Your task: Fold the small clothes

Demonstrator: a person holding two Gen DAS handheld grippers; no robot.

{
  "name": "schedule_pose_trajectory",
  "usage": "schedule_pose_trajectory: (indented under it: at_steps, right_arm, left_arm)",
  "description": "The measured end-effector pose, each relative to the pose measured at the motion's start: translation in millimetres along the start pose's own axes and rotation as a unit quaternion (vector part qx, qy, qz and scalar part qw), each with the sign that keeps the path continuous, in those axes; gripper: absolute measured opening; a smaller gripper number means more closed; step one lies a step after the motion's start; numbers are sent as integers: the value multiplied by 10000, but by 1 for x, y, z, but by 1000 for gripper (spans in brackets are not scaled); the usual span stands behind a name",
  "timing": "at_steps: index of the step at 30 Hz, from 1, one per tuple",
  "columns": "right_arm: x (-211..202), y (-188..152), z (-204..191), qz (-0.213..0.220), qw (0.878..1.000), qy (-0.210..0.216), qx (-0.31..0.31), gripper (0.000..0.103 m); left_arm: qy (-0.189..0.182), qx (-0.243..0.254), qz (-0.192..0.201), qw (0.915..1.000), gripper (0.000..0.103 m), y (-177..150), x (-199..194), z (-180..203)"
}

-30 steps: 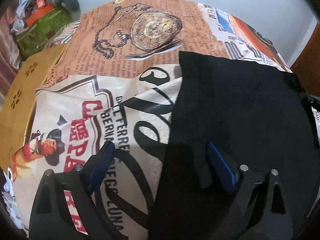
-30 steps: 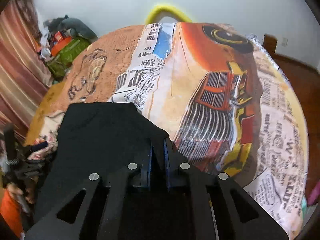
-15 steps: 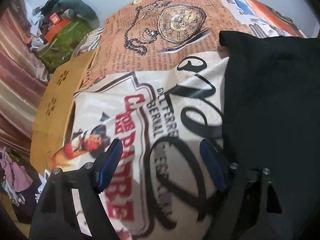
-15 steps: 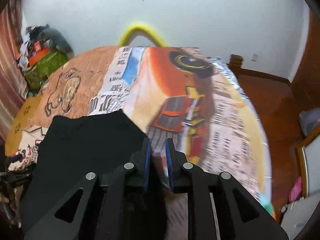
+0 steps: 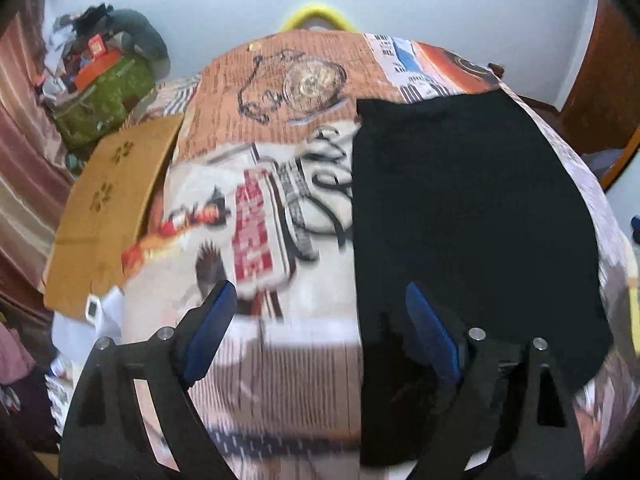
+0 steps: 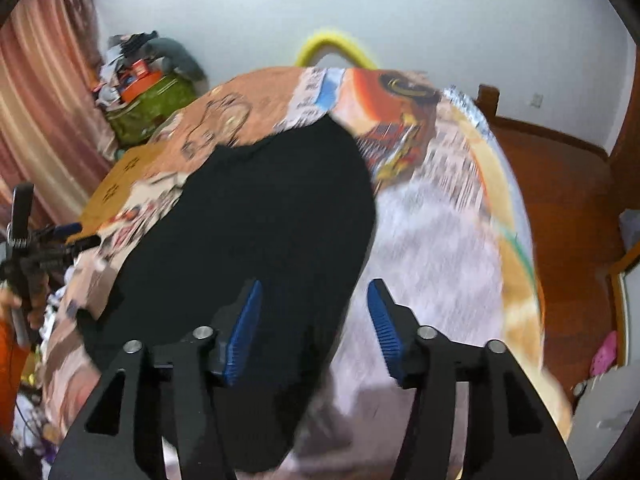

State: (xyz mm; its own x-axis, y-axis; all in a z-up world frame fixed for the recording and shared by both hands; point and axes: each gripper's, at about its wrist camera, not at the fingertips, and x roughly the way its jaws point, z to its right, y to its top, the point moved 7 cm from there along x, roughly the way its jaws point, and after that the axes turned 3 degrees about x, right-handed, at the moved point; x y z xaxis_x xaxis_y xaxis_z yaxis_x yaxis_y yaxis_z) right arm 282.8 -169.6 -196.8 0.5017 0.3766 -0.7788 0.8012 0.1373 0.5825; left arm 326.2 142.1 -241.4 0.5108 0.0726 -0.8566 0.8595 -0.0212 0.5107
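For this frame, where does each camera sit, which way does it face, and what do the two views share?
Left wrist: sits on the left gripper, looking forward over the printed bed cover; its blue-padded fingers show, spread apart.
Right wrist: sits on the right gripper, facing the bed and white wall; its own fingers show, and the left gripper appears at the far left edge.
Shared: the flat black cloth garment, the yellow hoop, the green bag.

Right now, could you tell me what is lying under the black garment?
The black garment lies flat on the printed bedspread, whose newspaper and car prints show around its edges. Anything directly beneath the cloth is covered and cannot be seen.
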Motion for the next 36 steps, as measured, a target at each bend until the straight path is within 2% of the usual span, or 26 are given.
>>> schedule_pose_trajectory:
  at_steps: [5,7,11,14,17,19,20,22,24,25,28,36]
  right_arm:
    - [4,-52,-15,-363,9991,223,43,53]
    - [11,-69,-17,-558,9979,277,152,53]
    - [24,-91,-15,-827,9937,506,563,53]
    - [36,-98,-16,-1014,9909,561,688,54]
    - [40,-95,-20,-961,9914,601,649,56]
    - [43,-94,-24,-953,9917,620,603,50]
    - [44,-94,-27,-959,9922,586,530,44]
    - [45,-97,-32,-930,9935,517,404,36]
    - [45,-98,-34,-925,9929,623,416,18]
    - [45,-97,-36,-913,9924,695,453,16]
    - [43,-97,-37,-820,9934,676,437,13]
    - [12,-74,-34,-178,9948,856,526,11]
  left_arm:
    - [-132,-89,-387,9991,87,-51,-1,3]
    - [-319,-248,-532,9978,87,-70,1,4]
    - [-745,-502,-735,9932,87,-94,3,11]
    - [-943,-477,-846,9908,85,-104,6,25]
    - [-1010,-421,-867,9902,70,-108,10,38]
    - [-1089,-500,-821,9894,56,-108,10,43]
    - [-1084,-522,-767,9898,51,-107,9,45]
    - [-1170,-584,-734,9887,31,-106,8,50]
    - [-1301,-669,-754,9864,17,-104,5,53]
    - [-1336,-700,-772,9855,11,-104,5,54]
    - [-1459,-762,-765,9834,6,-101,-2,57]
    - [-1375,-733,-129,9877,5,-69,-45,44]
